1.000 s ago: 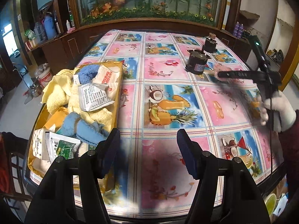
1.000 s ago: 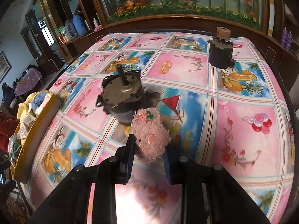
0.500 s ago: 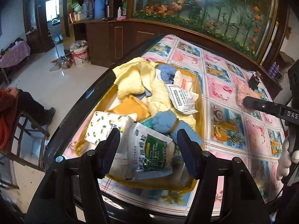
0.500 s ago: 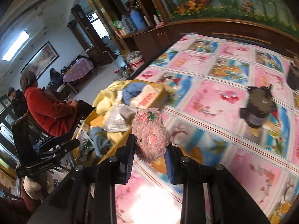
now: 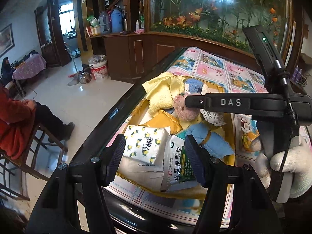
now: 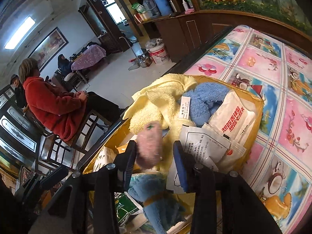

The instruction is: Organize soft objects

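Right wrist view shows me the right gripper [image 6: 154,158] above the yellow tray [image 6: 259,105]. Its jaws have just been opening, and the pink plush toy [image 6: 149,148] is between them, blurred, resting against the left pad while the right pad stands clear of it. I judge the toy is released, or almost, and it is dropping into the tray.

In the left wrist view the toy [image 5: 185,109] hangs just over the pile, beside the right gripper's finger. My left gripper [image 5: 154,158] has its jaws spread and holds nothing; it hovers above the near end of the tray [image 5: 136,113].

About progress: the tray is already quite full, so I think most of the sorting is done. How many soft things are left on the table [image 6: 273,74] I cannot tell, because the visible part of the cloth shows none (the rest is outside both views).

Materials: the toy is fuzzy, rounded, with a small green mark on top. The yellow towel [image 6: 156,101] is thick terry, crumpled. The blue towel [image 6: 202,101] is fluffy, with a white label. The white tissue pack [image 6: 234,120] with red letters is smooth plastic film, pillow-shaped. The lemon-print pack [image 5: 146,146] and the green sachet [image 5: 179,165] are glossy and flat. The tablecloth is shiny vinyl with fruit pictures.
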The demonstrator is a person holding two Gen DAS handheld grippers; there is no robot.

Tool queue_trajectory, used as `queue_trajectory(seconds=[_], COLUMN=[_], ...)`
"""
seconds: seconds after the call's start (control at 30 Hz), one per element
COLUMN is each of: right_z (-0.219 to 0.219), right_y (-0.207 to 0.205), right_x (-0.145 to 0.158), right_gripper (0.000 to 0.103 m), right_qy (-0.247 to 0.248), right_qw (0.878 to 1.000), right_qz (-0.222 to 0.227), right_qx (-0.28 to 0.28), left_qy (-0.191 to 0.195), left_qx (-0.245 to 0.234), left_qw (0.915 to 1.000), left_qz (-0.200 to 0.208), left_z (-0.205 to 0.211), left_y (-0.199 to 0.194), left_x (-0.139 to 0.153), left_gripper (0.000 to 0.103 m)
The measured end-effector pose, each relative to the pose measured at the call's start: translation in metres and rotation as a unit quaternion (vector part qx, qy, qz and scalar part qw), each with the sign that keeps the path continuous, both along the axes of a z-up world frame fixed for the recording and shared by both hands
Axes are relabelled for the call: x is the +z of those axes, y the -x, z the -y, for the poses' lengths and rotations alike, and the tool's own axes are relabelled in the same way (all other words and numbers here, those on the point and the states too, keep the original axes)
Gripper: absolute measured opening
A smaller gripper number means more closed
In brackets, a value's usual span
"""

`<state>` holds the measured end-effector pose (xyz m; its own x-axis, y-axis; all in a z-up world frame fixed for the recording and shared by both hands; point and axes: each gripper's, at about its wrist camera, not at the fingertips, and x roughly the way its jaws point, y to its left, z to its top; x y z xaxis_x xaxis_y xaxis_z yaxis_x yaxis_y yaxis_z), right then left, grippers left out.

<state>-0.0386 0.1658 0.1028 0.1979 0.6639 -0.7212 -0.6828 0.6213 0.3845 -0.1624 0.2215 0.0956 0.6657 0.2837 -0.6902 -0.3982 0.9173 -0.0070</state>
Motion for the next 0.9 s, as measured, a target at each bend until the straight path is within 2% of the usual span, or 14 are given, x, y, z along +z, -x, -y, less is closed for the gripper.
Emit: queue_trajectory(seconds=[0.07,0.23,0.37,0.43,0.63,0.9], right_z=[0.011,0.048,0.074,0.081,0.092,0.101], right_y=[0.005,0.023,0.050,0.060,0.074,0.081], right_x=[0.006,0.027,0.038,0.039,0.034,0.023], right_gripper=[0.051,0.053,0.065,0.067,0.068,0.068], right_qy=[-0.008,-0.031,-0.051,-0.058,-0.048,-0.045], right_qw=[1.000,0.998,0.993,0.991,0.988,0.990], right_qz=[0.009,0.046,0.084,0.097,0.115,0.101], right_qx=[-0.006,-0.040,-0.065,-0.073,-0.085,-0.088], left_qy=[-0.009,-0.037,-0.062,-0.071,-0.088,-0.104], left_qx=[0.006,0.030,0.058,0.069,0.073,0.065], left_qw=[0.9999,0.9989,0.9964,0.9950,0.9932,0.9922], left_qz=[0.003,0.003,0.007,0.012,0.022,0.023], left_z=[0.000,0.006,0.011,0.013,0.024,0.042], left_y=[0.000,0.000,0.002,0.004,0.009,0.011], left_x=[0.001,0.001,0.006,0.008,0.017,0.023], left_gripper=[0.064,0.064,0.064,0.064,0.064,0.064])
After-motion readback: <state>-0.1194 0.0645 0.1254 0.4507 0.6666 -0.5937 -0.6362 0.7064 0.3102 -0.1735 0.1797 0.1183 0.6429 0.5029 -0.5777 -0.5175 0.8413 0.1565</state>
